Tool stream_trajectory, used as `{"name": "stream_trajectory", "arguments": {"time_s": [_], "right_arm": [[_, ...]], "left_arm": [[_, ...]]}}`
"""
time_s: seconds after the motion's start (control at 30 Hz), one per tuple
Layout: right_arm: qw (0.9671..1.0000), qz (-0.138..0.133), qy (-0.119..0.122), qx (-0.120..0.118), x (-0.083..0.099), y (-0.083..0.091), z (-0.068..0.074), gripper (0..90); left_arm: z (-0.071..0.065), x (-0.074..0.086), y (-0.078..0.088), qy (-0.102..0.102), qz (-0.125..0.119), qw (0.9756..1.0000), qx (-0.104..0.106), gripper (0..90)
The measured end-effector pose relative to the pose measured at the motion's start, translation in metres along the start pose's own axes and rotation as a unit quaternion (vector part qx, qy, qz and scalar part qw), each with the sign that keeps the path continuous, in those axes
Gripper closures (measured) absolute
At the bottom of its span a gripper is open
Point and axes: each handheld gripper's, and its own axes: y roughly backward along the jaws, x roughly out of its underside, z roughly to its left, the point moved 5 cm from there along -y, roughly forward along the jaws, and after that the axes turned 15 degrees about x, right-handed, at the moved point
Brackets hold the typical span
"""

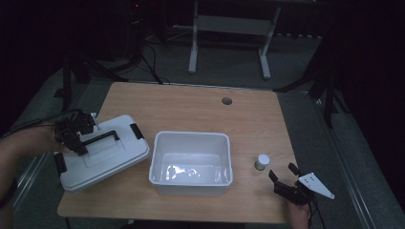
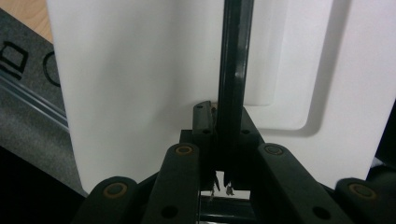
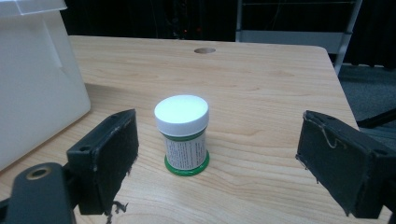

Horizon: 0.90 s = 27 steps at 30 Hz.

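A white lid (image 1: 107, 152) with a black handle (image 1: 100, 138) and black latches lies flat at the table's left. My left gripper (image 1: 79, 138) is over its left part, shut on that handle. In the left gripper view the black jaws pinch the handle bar (image 2: 236, 70) at the left gripper (image 2: 224, 135), with the lid (image 2: 130, 93) right behind. A small jar (image 1: 261, 161) with a white cap and green base stands upright at the right. My right gripper (image 1: 282, 171) sits just in front of it, open. In the right gripper view the jar (image 3: 182, 135) stands just beyond the wide-apart pads (image 3: 107, 158), untouched.
An open white bin (image 1: 191, 138) sits in the middle of the table, its wall (image 3: 37, 84) to the left of the jar. A cable hole (image 1: 227, 100) is near the far edge. A white desk frame (image 1: 229, 28) stands on the floor behind.
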Motion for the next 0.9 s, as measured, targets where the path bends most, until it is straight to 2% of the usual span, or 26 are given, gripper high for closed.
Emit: {"name": "stream_trajectory", "arguments": {"time_s": [0.07,0.1,0.2,0.27,0.3,0.47,0.57,0.67,0.7,0.83,0.9], "right_arm": [[1.0000,0.000,0.000,0.000,0.000,0.000,0.000,12.1],[1.0000,0.000,0.000,0.000,0.000,0.000,0.000,12.0],[1.0000,0.000,0.000,0.000,0.000,0.000,0.000,12.0],[1.0000,0.000,0.000,0.001,0.000,0.000,0.000,12.0],[1.0000,0.000,0.000,0.001,0.000,0.000,0.000,12.0],[1.0000,0.001,0.001,0.000,0.000,0.000,0.000,12.1],[1.0000,0.000,0.001,0.000,0.000,0.000,0.000,12.0],[1.0000,0.000,0.000,0.000,0.000,0.000,0.000,12.1],[1.0000,0.000,0.001,0.000,0.000,0.000,0.000,12.0],[1.0000,0.000,0.001,0.000,0.000,0.000,0.000,12.0],[1.0000,0.000,0.001,0.000,0.000,0.000,0.000,12.0]], "left_arm": [[0.001,-0.001,-0.003,0.001,-0.002,1.0000,0.002,83.4],[0.004,-0.002,-0.012,0.000,-0.002,1.0000,0.008,83.4],[0.008,-0.005,-0.022,0.003,-0.004,0.9999,0.015,83.5],[0.009,-0.005,-0.025,0.004,-0.003,0.9999,0.014,83.5],[0.013,-0.008,-0.033,0.006,-0.002,0.9998,0.019,83.4],[0.022,-0.013,-0.048,0.019,-0.003,0.9995,0.027,83.4],[0.032,-0.020,-0.065,0.027,-0.009,0.9990,0.035,83.4],[0.035,-0.023,-0.072,0.031,-0.009,0.9989,0.035,83.4],[0.037,-0.026,-0.078,0.031,-0.010,0.9990,0.030,83.4],[0.040,-0.032,-0.086,0.030,-0.007,0.9993,0.022,83.4],[0.041,-0.035,-0.089,0.029,-0.006,0.9993,0.025,83.3]]}}
